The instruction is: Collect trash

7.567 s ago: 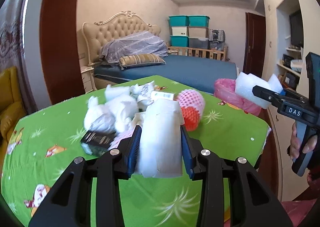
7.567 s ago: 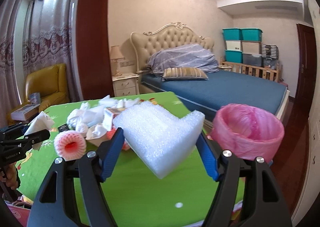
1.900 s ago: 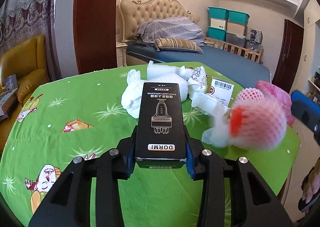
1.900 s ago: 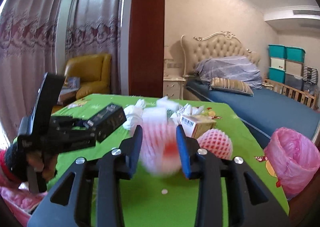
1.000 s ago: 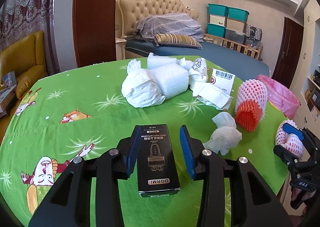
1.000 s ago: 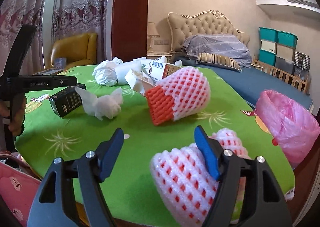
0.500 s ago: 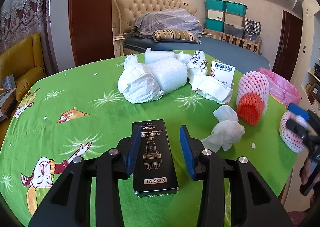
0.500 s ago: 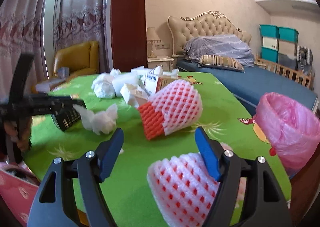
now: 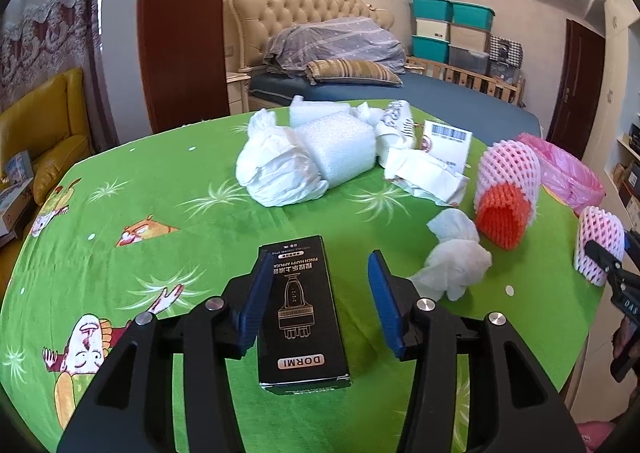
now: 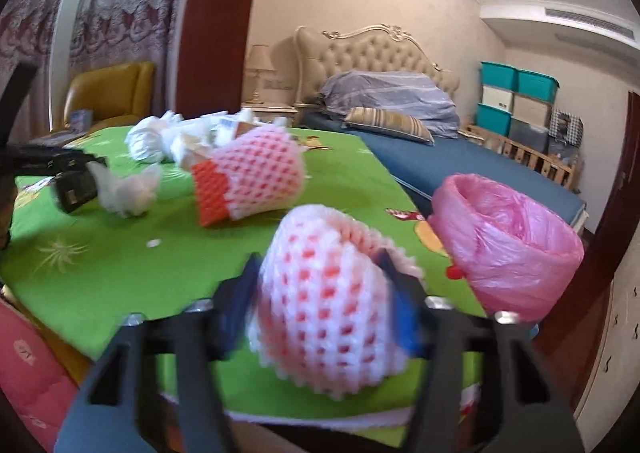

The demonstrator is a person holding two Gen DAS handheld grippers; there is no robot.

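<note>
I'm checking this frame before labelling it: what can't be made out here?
- Right gripper, right wrist view: blurred; pad contact with the foam net unclear.
- Pink bin bag: contents hidden by its rim.
- Black box, left wrist view: small print unreadable.
- Barcode carton: label too small.

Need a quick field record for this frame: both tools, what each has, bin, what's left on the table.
left tool: jaws have just been opening, pads clear of black DORMI box, which lies on the green tablecloth
right tool: jaws have just been closing, pads pressing small pink foam net
bin: pink-lined bin beside the table edge
left on table: large foam net, crumpled tissue, white foam block, white bag, barcode carton
</note>
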